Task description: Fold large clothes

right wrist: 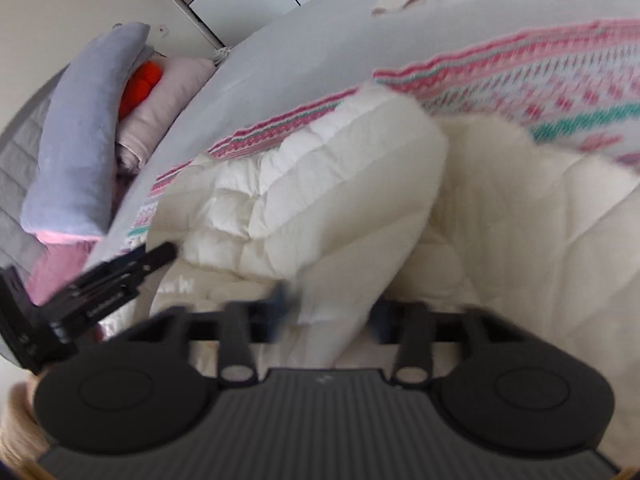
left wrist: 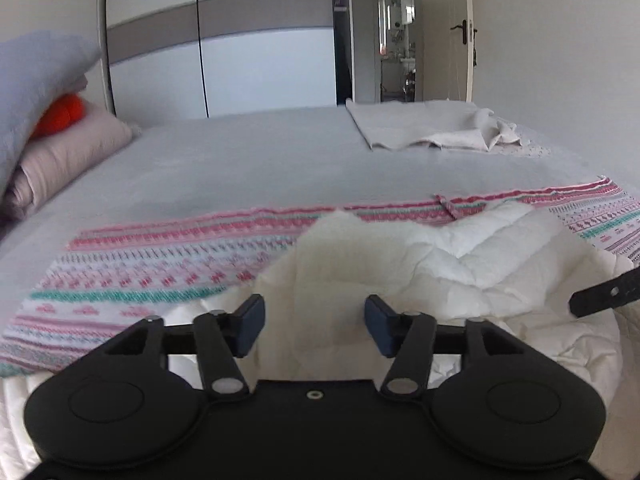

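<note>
One bulky quilted blanket [left wrist: 460, 264] lies heaped at the bed's [left wrist: 240, 160] near edge: soft, puffy, light. Left hand-held gripper [left wrist: 315, 326] and right hand-held gripper [right wrist: 330, 312] gape, gripping nothing; pinch hemmed corners.

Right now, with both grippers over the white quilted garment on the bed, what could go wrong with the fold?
1. Both the left gripper and right gripper stand open, so the puffy white quilted garment may spring back from its fold.
2. It lies on the patterned blanket; a low grab could pinch the blanket too.
3. The right wrist view is blurred, so a hasty grasp may miss.
</note>
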